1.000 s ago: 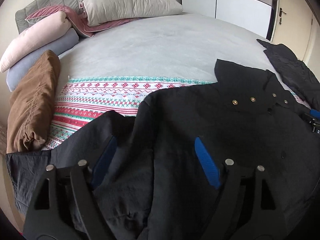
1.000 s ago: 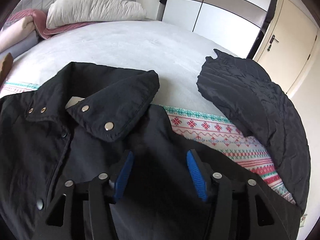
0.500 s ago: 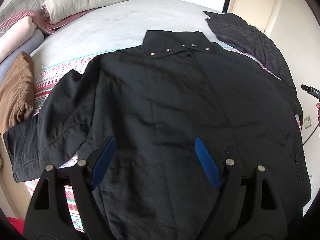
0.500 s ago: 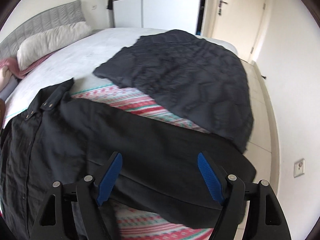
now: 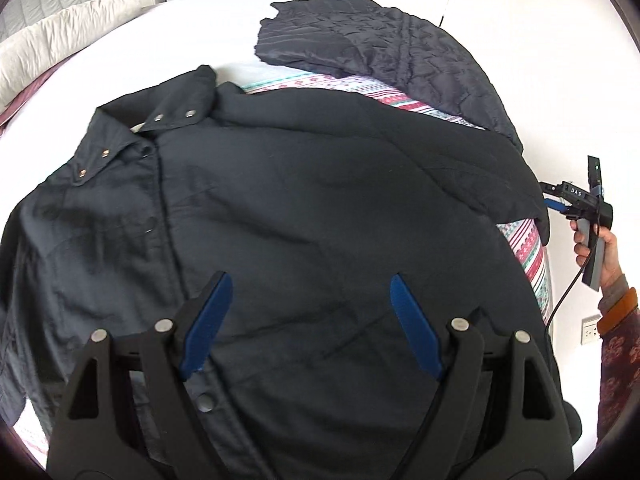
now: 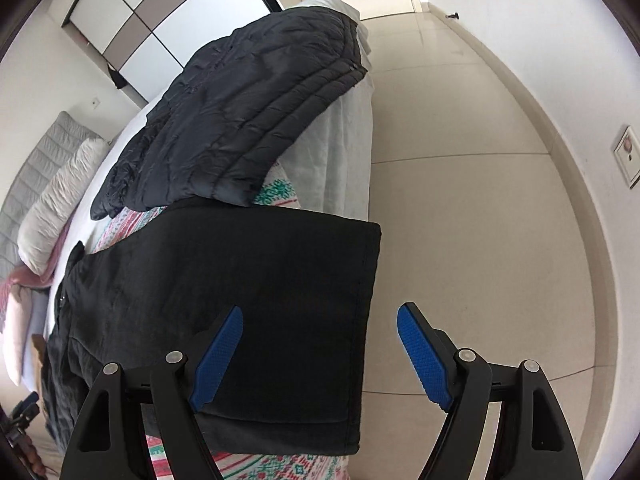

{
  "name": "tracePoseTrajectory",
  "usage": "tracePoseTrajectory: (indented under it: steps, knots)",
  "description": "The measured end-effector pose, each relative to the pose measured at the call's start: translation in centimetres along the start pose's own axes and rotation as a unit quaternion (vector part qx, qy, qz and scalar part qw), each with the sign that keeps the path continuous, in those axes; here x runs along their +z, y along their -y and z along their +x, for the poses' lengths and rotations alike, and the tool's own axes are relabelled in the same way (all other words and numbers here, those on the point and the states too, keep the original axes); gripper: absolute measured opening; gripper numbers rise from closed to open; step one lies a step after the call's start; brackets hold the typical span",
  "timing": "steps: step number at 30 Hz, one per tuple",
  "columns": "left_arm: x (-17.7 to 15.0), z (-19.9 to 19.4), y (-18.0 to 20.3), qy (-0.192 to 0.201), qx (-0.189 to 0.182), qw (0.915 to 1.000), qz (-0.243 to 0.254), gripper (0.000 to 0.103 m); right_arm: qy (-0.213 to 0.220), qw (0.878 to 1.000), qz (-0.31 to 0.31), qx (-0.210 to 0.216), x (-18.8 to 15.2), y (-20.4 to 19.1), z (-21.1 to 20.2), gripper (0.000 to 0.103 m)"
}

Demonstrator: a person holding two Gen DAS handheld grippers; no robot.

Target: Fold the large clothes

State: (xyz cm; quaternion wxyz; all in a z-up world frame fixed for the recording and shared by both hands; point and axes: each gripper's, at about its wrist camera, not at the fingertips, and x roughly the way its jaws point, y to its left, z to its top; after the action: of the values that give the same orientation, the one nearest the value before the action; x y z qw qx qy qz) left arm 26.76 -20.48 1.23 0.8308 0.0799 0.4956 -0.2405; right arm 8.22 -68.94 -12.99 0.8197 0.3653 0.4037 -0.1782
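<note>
1. The left claw (image 5: 308, 304) hangs over the lower front of the black jacket (image 5: 300, 208), its blue pads (image 5: 210, 320) spread wide with nothing between them; it is released and I cannot tell whether it touches the cloth.
2. The right claw (image 6: 320, 340) is likewise spread and empty. Its left pad (image 6: 218, 356) sits over the jacket's sleeve (image 6: 256, 312), its right pad (image 6: 424, 360) over the tiled floor (image 6: 480, 240); the sleeve's cuff edge runs between them.
3. Seen from the left wrist, the right claw (image 5: 558, 205) shows at 3 o'clock, just beside the sleeve end at the bed's edge, gripped by the person's right hand (image 5: 600, 248).
4. The jacket lies spread face up on the bed (image 5: 192, 32), collar (image 5: 160, 120) toward 11 o'clock with its snaps showing, the front placket running down toward 7 o'clock.
5. Under the jacket lies a patterned red, green and white blanket (image 5: 400, 98), visible at 1 o'clock and at the bed's right edge.
6. A dark quilted jacket (image 5: 384, 36) lies at 12 to 1 o'clock, partly on the blanket, its near edge touching the black jacket's sleeve.
7. A pale pillow (image 5: 60, 48) rests at 10 o'clock against the grey headboard (image 5: 44, 4).
8. From the right wrist, a wardrobe (image 6: 168, 20) stands at 11 o'clock beyond the bed.
</note>
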Motion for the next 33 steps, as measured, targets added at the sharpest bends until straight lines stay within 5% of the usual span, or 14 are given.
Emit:
tracePoseTrajectory:
  steps: [5, 9, 10, 12, 13, 15, 21, 24, 28, 31, 33]
  knots:
    - [2.2, 3.3, 4.7, 0.018, -0.032, 0.9993, -0.004, 0.070, 0.003, 0.992, 0.074, 0.100, 1.1, 3.8, 2.6, 0.081]
    - [3.9, 5.8, 6.5, 0.025, -0.049, 0.9984, -0.014, 0.041, 0.004, 0.967, 0.156, 0.201, 1.6, 5.8, 4.1, 0.080]
    - [4.2, 6.4, 6.9, 0.024, -0.053, 0.9981, -0.017, 0.037, 0.000, 0.958, 0.170, 0.229, 1.5, 5.8, 4.4, 0.071]
    - [4.5, 7.3, 7.5, 0.023, -0.059, 0.9978, -0.021, 0.033, 0.000, 0.956, 0.168, 0.241, 1.5, 5.2, 3.9, 0.024]
    - [4.6, 7.6, 7.5, 0.025, -0.060, 0.9977, -0.022, 0.033, 0.011, 0.961, 0.152, 0.231, 1.7, 4.5, 2.9, 0.007]
    - [4.9, 7.8, 7.7, 0.035, -0.066, 0.9970, -0.022, 0.033, 0.055, 0.972, 0.107, 0.201, 2.1, 2.9, -0.6, 0.006]
    - [4.3, 8.4, 8.3, 0.079, -0.122, 0.9889, -0.031, 0.033, 0.171, 0.972, -0.009, 0.161, 5.3, -3.6, -12.5, 0.005]
    - [2.5, 11.6, 9.8, 0.051, -0.146, 0.9873, -0.036, 0.033, 0.220, 0.968, -0.087, 0.086, 6.6, -8.4, -15.3, 0.004]
    - [1.1, 12.6, 12.5, 0.068, -0.076, 0.9946, 0.019, 0.035, 0.191, 0.971, -0.135, -0.056, 8.0, -11.6, -11.5, 0.005]
    - [1.2, 11.1, 12.5, 0.042, -0.077, 0.9957, 0.030, 0.054, 0.166, 0.974, -0.119, -0.102, 7.6, -11.2, -9.9, 0.014]
    - [0.7, 9.1, 12.0, 0.030, -0.078, 0.9959, 0.035, 0.065, 0.170, 0.974, -0.117, -0.095, 6.5, -10.9, -10.7, 0.026]
